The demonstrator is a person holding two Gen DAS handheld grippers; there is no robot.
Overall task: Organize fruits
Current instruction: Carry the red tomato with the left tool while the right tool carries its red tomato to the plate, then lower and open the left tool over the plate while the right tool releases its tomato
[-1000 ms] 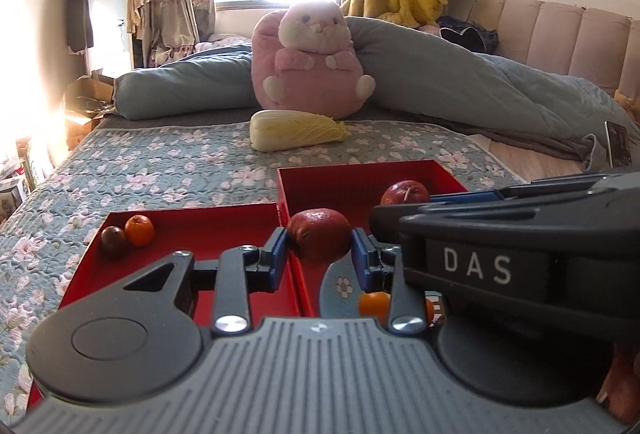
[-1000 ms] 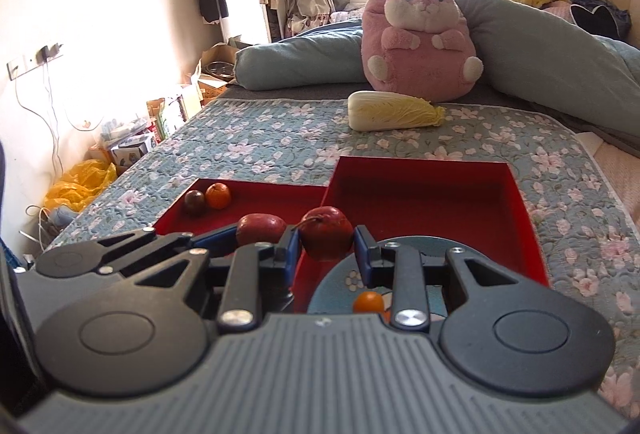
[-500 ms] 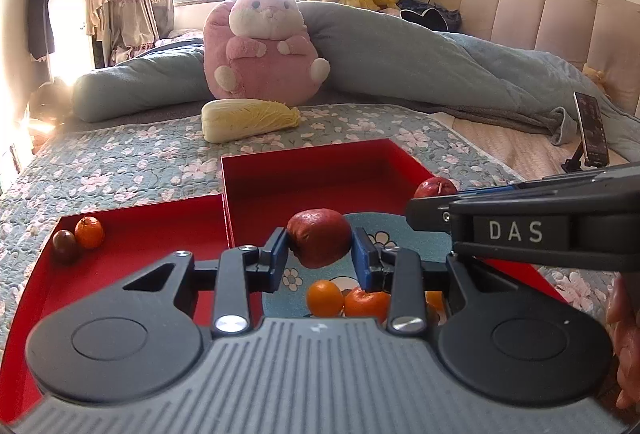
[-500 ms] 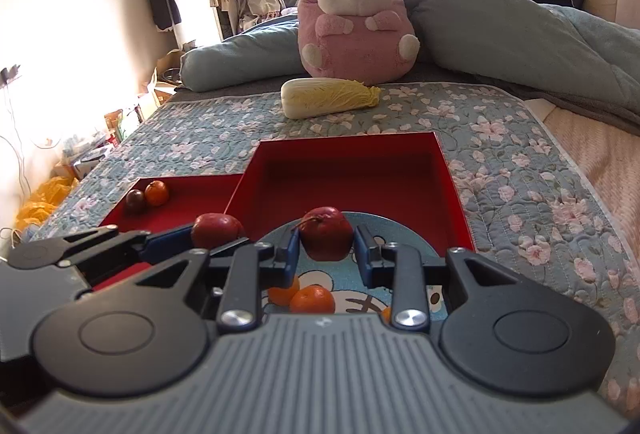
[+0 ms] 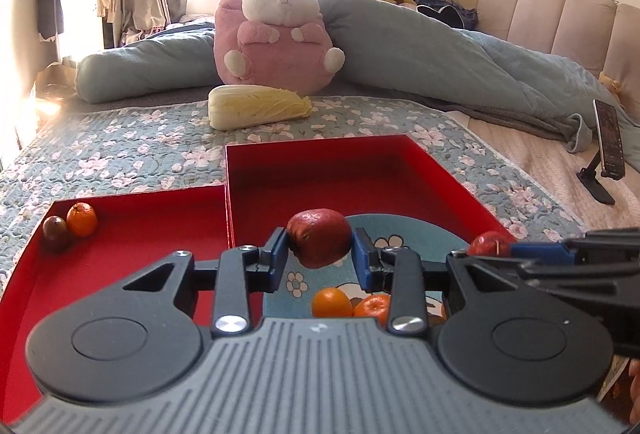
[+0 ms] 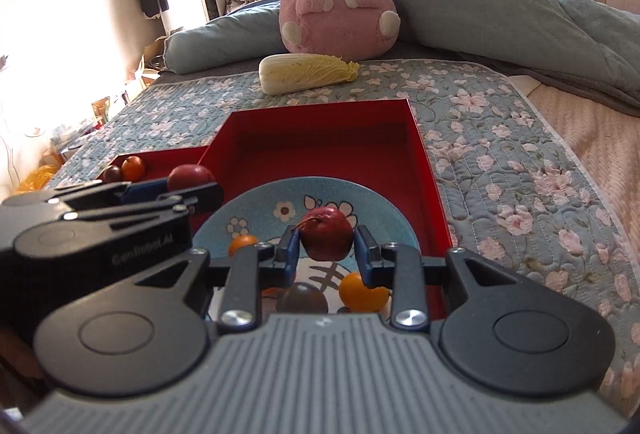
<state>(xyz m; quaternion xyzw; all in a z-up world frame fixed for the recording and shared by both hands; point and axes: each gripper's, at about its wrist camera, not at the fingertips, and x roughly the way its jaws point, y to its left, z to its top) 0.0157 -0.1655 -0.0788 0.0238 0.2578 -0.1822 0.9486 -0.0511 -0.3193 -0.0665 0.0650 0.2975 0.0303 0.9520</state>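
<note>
Both claws are clamped on fruit above the blue plate: left gripper squeezes a red apple, right gripper another apple, probably lifted for sorting into the red tray.

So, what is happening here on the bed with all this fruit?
A person is sorting fruit with a claw in each hand. The left claw is shut on a dark red apple, and the right claw is shut on a red apple with a stem. Both hang above a blue plate that has small oranges on it. The plate sits in a red tray; a second red tray holds an orange and a dark fruit.
</note>
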